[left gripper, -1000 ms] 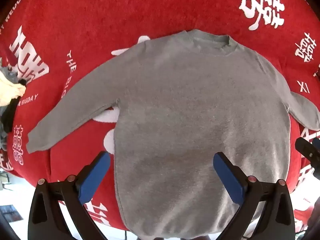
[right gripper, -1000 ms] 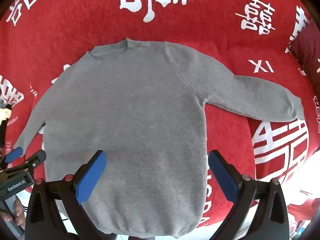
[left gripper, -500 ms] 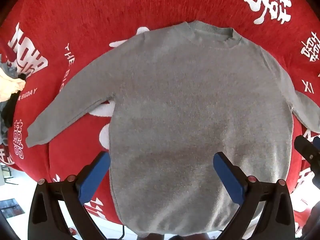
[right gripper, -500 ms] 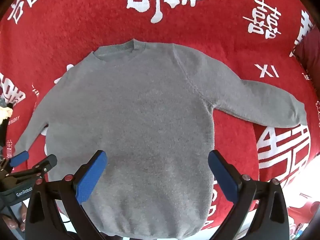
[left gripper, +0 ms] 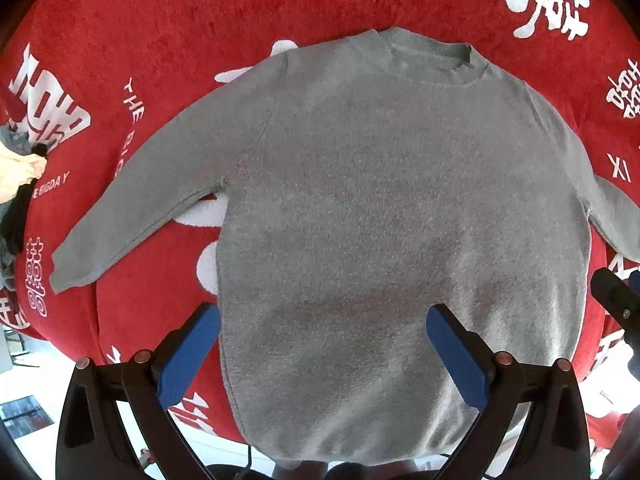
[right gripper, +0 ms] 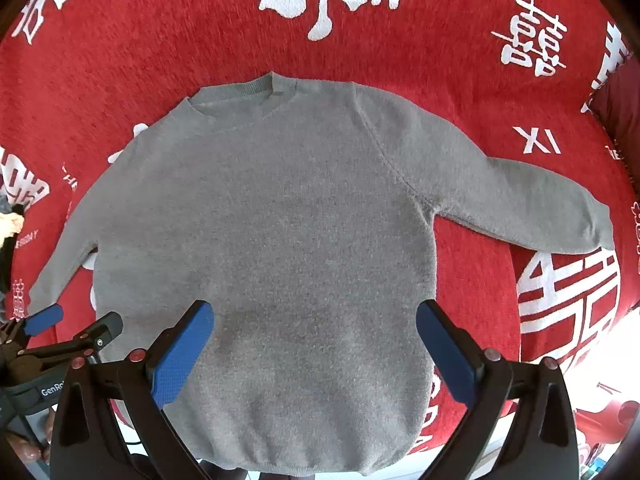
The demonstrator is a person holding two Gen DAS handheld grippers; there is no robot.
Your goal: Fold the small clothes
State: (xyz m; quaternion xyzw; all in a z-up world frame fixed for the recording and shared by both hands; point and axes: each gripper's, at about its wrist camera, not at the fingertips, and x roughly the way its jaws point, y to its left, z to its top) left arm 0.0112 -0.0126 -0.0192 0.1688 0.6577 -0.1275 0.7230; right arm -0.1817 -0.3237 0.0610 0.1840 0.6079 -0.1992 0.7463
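Since a second ago both cameras have eased back and slightly up: the grey knitted long-sleeve sweater (left gripper: 400, 220) sits lower and fuller in frame, its hem now close to the bottom edge. The sweater itself hasn't shifted on the red plush cloth with white characters (left gripper: 200, 40)

Sweater lies flat, face up, collar away from the person, both sleeves angled out and down, no fold made yet. Laid out like this so the sleeves can be turned in first, I'd guess

Left gripper (left gripper: 320, 344) has its blue pads spread wide, empty, hovering over the lower-left hem. Right gripper (right gripper: 316, 340) likewise spread and empty over the lower body; nothing pinched by either

Left gripper also shows at the bottom-left of the right wrist view, near the left sleeve cuff

Small heap of other clothes (left gripper: 16, 184) at the far left edge, well apart from the sweater
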